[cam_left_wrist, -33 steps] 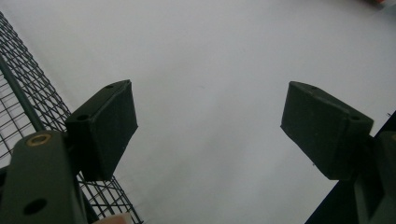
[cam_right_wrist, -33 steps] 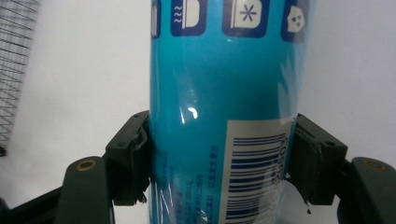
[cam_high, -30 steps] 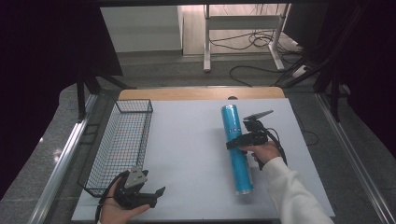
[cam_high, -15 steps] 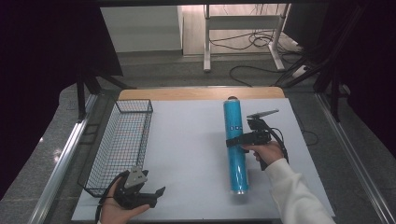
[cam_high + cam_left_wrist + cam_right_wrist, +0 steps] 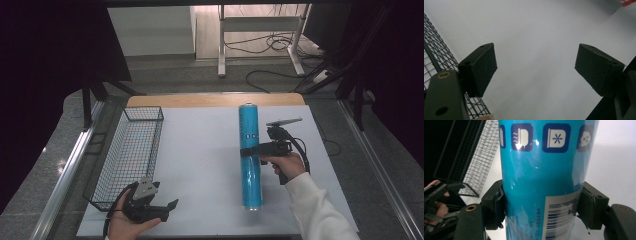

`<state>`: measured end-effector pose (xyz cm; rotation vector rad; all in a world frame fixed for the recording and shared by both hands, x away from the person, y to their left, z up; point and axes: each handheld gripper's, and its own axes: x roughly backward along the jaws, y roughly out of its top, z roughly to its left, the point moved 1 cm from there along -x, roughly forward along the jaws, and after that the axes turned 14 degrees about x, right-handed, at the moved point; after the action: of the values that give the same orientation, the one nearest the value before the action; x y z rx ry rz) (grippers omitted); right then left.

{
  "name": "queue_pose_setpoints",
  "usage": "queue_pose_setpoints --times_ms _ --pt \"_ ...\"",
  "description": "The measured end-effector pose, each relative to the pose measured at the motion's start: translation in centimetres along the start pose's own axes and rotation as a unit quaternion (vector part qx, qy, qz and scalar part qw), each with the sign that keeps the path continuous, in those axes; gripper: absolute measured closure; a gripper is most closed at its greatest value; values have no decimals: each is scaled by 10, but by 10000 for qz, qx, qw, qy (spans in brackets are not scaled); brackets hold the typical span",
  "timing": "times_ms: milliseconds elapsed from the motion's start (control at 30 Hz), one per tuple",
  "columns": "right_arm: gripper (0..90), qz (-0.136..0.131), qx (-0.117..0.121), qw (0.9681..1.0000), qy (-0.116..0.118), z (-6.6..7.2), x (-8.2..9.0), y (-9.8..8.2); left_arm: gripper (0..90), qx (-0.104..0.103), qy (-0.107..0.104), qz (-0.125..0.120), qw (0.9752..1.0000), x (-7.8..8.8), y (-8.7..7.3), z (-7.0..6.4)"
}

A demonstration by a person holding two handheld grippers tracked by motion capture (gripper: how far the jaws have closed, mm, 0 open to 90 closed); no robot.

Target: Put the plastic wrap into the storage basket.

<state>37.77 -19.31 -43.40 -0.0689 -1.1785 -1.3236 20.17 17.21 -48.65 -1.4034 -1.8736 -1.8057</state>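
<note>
My right claw (image 5: pixel 248 151) clamps the blue roll (image 5: pixel 541 182) at its middle. My left claw (image 5: pixel 535 70) gapes wide on nothing, the wire basket (image 5: pixel 435 56) just beside it.

Left gripper (image 5: pixel 536 72): two black block-shaped jaws stand wide apart over bare white table surface (image 5: pixel 536 37), nothing between them. Black wire mesh basket (image 5: pixel 439 53) at left edge, just beside the left-hand jaw (contact unclear).

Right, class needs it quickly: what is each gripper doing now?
Left gripper: open, holding nothing.
Right gripper: closed on the blue roll.
</note>
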Motion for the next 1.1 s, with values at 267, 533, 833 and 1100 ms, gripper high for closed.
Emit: queue_pose_setpoints --times_ms 267,533,833,1100 --pt "327 -55 127 9994 313 19 -6 -4 176 442 -425 -158 9980 4 13 0" --pt "327 -27 342 9977 585 38 -20 -8 160 1104 -1090 -489 9867 15 49 4" --pt "327 -58 474 9957 791 48 -27 -9 110 1702 -2010 -488 9635 -1 79 8" --pt "327 -51 551 9939 949 56 -35 -9 76 2181 -2676 -457 9374 -22 101 15"
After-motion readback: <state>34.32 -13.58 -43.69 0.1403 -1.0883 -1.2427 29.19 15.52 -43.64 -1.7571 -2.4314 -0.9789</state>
